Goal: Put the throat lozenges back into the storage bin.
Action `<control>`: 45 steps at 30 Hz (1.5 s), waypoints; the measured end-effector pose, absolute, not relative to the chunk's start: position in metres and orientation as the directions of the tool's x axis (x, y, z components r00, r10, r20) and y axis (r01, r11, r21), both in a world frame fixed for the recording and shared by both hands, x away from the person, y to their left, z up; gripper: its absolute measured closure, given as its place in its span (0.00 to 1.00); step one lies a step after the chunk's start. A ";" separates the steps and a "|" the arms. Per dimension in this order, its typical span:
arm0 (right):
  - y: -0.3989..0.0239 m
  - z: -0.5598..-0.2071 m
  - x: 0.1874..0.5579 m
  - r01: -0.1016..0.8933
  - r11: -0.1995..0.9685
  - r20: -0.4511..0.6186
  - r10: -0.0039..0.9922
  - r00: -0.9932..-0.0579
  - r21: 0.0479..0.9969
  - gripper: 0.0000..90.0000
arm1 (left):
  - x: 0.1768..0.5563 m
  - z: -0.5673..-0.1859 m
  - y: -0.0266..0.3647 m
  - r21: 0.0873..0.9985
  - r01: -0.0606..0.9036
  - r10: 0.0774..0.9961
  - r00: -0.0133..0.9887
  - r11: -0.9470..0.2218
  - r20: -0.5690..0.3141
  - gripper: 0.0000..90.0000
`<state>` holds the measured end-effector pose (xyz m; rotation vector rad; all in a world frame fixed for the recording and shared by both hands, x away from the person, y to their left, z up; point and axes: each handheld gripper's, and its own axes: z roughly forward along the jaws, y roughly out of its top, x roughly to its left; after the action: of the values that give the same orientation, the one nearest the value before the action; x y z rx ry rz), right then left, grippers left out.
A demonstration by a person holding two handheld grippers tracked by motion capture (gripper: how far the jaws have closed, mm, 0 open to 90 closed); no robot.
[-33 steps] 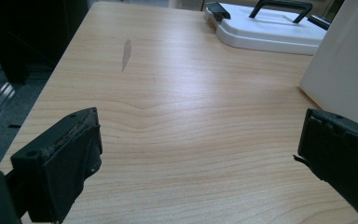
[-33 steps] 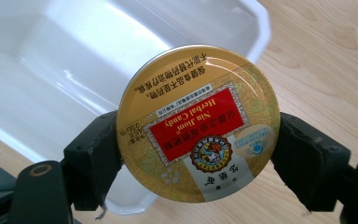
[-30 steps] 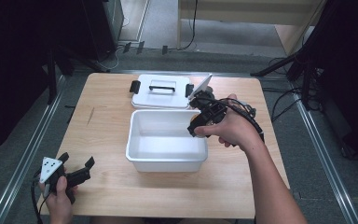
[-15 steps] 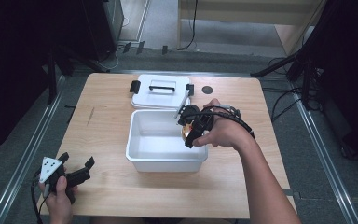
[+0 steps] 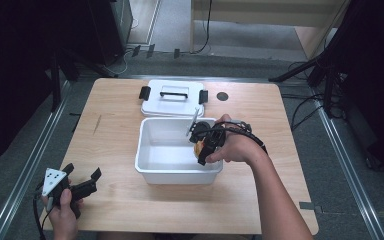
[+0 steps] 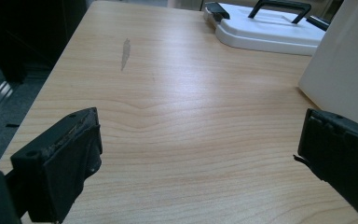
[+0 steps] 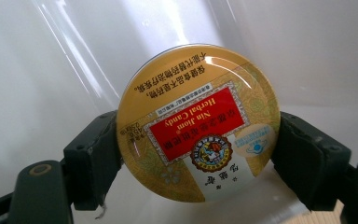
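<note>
From the high view, the wooden table point(image 5: 130, 210) has a white plastic bin point(image 5: 177, 172) sitting roughly in the middle, and its white lid point(image 5: 172, 102) with the black handle lies flat just behind it, near the far edge. A small dark round spot point(image 5: 222, 96) sits on the tabletop right of the lid. The right gripper point(image 5: 199, 147) is tipped down over the right end of the bin, and there's a bit of yellow-orange between its jaws, that's the candy tin point(image 5: 198, 148). The left gripper point(image 5: 82, 186) is way off at the near left corner of the table, well apart from the bin, jaws spread wide with nothing in them.

Left gripper view: both black jaws stand far apart over bare wood, empty. A pale scuff mark point(image 6: 125, 47) shows on the table farther out. The lid point(image 6: 270, 30) is at the top, and the bin's white side wall point(image 6: 349, 65) comes in at the right edge.

Right gripper view: the jaws are clamped on either side of the round yellow candy tin point(image 7: 198, 123), pads pressing on its rim. The red label reads "Nin Jiom Herbal Candy", upside down here. Behind it is the white inside of the bin point(image 7: 51, 70), so the tin is held in the bin's opening, and you can't tell if it's touching the bottom.
</note>
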<state>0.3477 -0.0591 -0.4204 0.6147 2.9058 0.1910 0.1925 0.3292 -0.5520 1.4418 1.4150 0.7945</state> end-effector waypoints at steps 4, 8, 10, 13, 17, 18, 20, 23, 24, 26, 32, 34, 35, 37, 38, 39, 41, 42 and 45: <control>-0.057 -0.429 0.351 0.394 0.907 -0.132 0.413 -0.901 0.148 0.24 | 0.193 -0.552 0.329 0.921 0.377 0.980 0.124 0.100 -0.157 0.00; -0.053 -0.435 0.353 0.410 0.905 -0.139 0.424 -0.895 0.116 0.23 | 0.192 -0.552 0.329 0.922 0.375 0.980 0.123 0.101 -0.157 0.00; -0.052 -0.438 0.354 0.405 0.909 -0.157 0.416 -0.896 0.103 0.23 | 0.193 -0.552 0.329 0.921 0.375 0.980 0.122 0.103 -0.159 0.00; -0.050 -0.439 0.354 0.404 0.910 -0.165 0.414 -0.895 0.092 0.23 | 0.193 -0.552 0.329 0.920 0.377 0.980 0.121 0.103 -0.159 0.00; -0.050 -0.441 0.355 0.411 0.907 -0.167 0.420 -0.892 0.089 0.23 | 0.193 -0.552 0.329 0.921 0.376 0.980 0.120 0.104 -0.160 0.00; -0.049 -0.441 0.355 0.410 0.908 -0.169 0.420 -0.892 0.088 0.23 | 0.193 -0.552 0.329 0.921 0.376 0.980 0.120 0.103 -0.159 0.00; -0.049 -0.441 0.355 0.414 0.906 -0.172 0.423 -0.890 0.085 0.22 | 0.193 -0.552 0.329 0.920 0.377 0.980 0.120 0.103 -0.158 0.00; -0.049 -0.441 0.355 0.422 0.902 -0.168 0.432 -0.886 0.089 0.21 | 0.193 -0.552 0.329 0.921 0.376 0.980 0.120 0.103 -0.159 0.00; -0.049 -0.440 0.355 0.423 0.901 -0.165 0.433 -0.886 0.091 0.21 | 0.193 -0.552 0.329 0.921 0.376 0.980 0.120 0.103 -0.159 0.00; -0.050 -0.440 0.356 0.435 0.896 -0.161 0.444 -0.882 0.091 0.22 | 0.193 -0.552 0.329 0.921 0.375 0.980 0.120 0.104 -0.159 0.00; -0.053 -0.427 0.357 0.468 0.871 -0.148 0.488 -0.860 0.152 0.46 | 0.193 -0.552 0.329 0.920 0.378 0.980 0.122 0.100 -0.157 0.00; -0.054 -0.423 0.357 0.470 0.867 -0.139 0.493 -0.859 0.168 0.49 | 0.193 -0.552 0.329 0.920 0.378 0.980 0.122 0.100 -0.157 0.00; -0.055 -0.417 0.355 0.470 0.863 -0.134 0.496 -0.858 0.185 0.53 | 0.193 -0.552 0.329 0.920 0.380 0.980 0.121 0.099 -0.156 0.00; -0.055 -0.414 0.354 0.472 0.861 -0.130 0.499 -0.857 0.190 0.54 | 0.193 -0.552 0.329 0.920 0.380 0.980 0.121 0.099 -0.156 0.00; -0.056 -0.407 0.352 0.471 0.859 -0.123 0.499 -0.858 0.203 0.57 | 0.193 -0.552 0.329 0.921 0.378 0.980 0.123 0.098 -0.154 0.00; -0.056 -0.407 0.352 0.471 0.859 -0.123 0.499 -0.858 0.203 0.57 | 0.193 -0.552 0.329 0.921 0.378 0.980 0.123 0.098 -0.154 0.00; -0.059 -0.394 0.349 0.476 0.850 -0.113 0.508 -0.854 0.225 0.60 | 0.193 -0.552 0.329 0.921 0.376 0.980 0.120 0.103 -0.158 0.00; -0.059 -0.394 0.349 0.476 0.850 -0.113 0.508 -0.854 0.225 0.60 | 0.193 -0.552 0.329 0.921 0.376 0.980 0.120 0.103 -0.158 0.00; -0.068 -0.376 0.348 0.497 0.830 -0.108 0.535 -0.838 0.254 0.61 | 0.193 -0.552 0.329 0.920 0.379 0.980 0.121 0.099 -0.156 0.00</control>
<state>0.3478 -0.0678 -0.3764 0.8066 2.8367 0.3224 0.1928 0.3288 -0.5518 1.4439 1.4208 0.7966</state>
